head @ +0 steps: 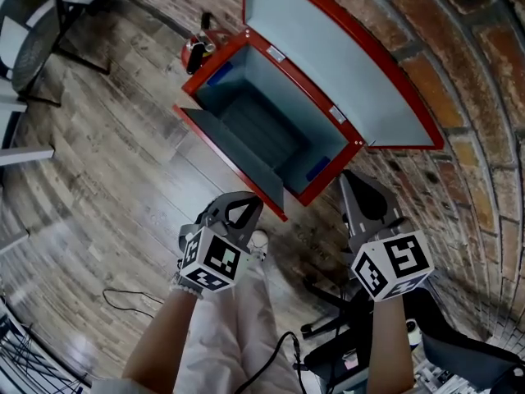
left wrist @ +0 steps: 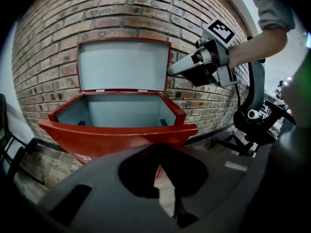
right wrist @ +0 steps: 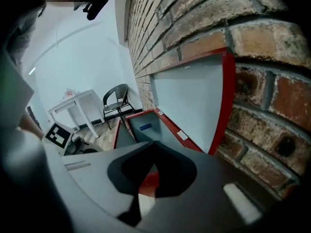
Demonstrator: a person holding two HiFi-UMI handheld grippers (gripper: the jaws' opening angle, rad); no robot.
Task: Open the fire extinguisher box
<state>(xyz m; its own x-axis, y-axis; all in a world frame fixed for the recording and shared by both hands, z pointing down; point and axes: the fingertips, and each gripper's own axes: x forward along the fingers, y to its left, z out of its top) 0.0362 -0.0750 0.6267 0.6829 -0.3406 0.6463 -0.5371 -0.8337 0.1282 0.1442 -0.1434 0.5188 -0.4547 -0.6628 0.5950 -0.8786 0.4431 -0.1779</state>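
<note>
Fire extinguisher box (head: 254,109) sits on the floor (head: 107,162) against the brick wall (head: 472,130). Lid (head: 344,64) is up at 1 o'clock, front panel (head: 234,150) dropped open. Left tool (head: 239,208) is at the box's 6 o'clock, right tool (head: 362,191) at 4. Both are pinched closed, holding nothing.

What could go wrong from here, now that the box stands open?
1. The lid stands upright by the brick wall with nothing visibly holding it. A bump from the right gripper, shut and close beside the box, might drop it shut.
2. The front flap hangs out toward the person's shoe, so a step forward could kick it.
3. A cable trails on the floor under the person, a possible trip.
</note>
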